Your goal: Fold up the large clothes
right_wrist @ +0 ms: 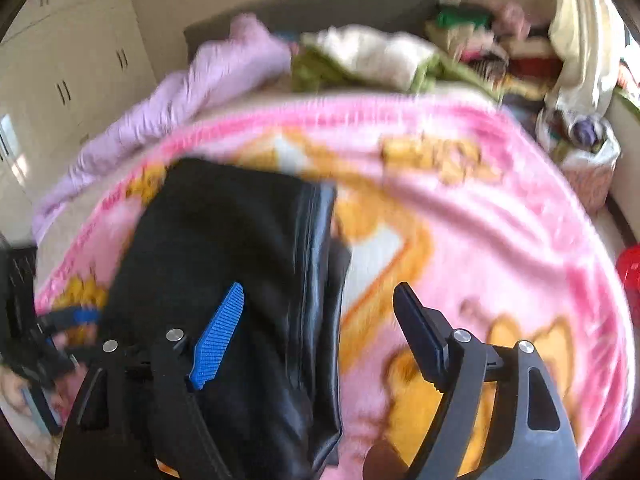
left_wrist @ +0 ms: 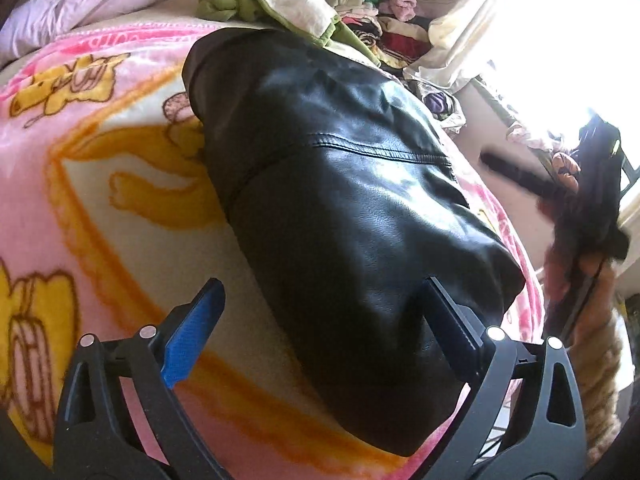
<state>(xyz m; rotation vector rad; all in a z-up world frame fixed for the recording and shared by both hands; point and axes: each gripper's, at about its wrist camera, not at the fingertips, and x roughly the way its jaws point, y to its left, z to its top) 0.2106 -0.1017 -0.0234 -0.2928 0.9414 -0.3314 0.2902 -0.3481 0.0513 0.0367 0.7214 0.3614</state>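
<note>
A black leather jacket (left_wrist: 344,200) lies folded into a long bundle on the pink cartoon blanket (left_wrist: 100,168). My left gripper (left_wrist: 320,300) is open just above its near end, holding nothing. In the right wrist view the jacket (right_wrist: 240,260) lies at left on the blanket (right_wrist: 480,240), its matte lining up and a glossy edge along its right side. My right gripper (right_wrist: 320,304) is open over that edge and empty. The right gripper also shows blurred at the right of the left wrist view (left_wrist: 592,200). The left gripper shows at the left edge of the right wrist view (right_wrist: 68,320).
A lilac quilt (left_wrist: 80,0) lies at the bed's head. A green and cream garment (left_wrist: 272,0) and stacked clothes (left_wrist: 380,20) sit at the far side. A bright window with a curtain (left_wrist: 500,20) is at right. White wardrobes (right_wrist: 60,60) stand left of the bed.
</note>
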